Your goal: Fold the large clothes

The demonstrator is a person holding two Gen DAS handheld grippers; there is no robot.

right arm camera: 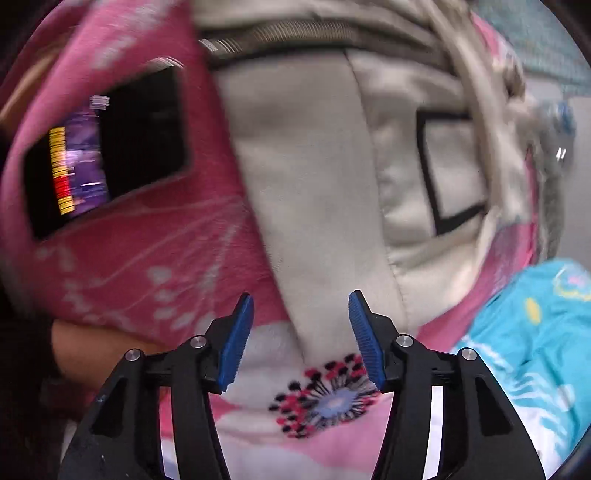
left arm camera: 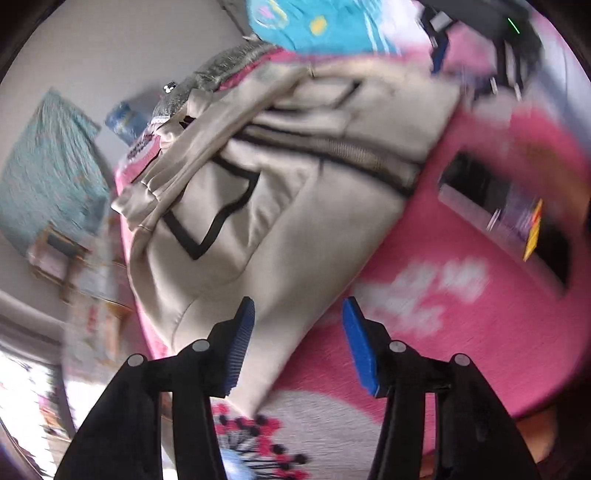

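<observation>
Left wrist view: we see the left gripper (left arm camera: 298,343) at the bottom centre of the frame, its jaws apart and holding nothing. The beige garment (left arm camera: 280,177), trimmed with black lines, lies partly folded across the centre and upper half of the frame on a pink floral blanket (left arm camera: 461,332). Its lower corner reaches down between the blue pads (left arm camera: 240,347). A turquoise cloth (left arm camera: 325,26) sits at the top centre, beyond the garment. A black device (left arm camera: 509,218) with a lit screen lies on the blanket at the right. The frame is motion-blurred.

Right wrist view: we see the right gripper (right arm camera: 301,339) at the bottom centre, jaws apart and empty. The beige garment (right arm camera: 332,177) fills the upper centre and right. The black device (right arm camera: 107,151) lies at the upper left on the pink floral blanket (right arm camera: 147,258). The turquoise cloth (right arm camera: 524,332) occupies the lower right.
</observation>
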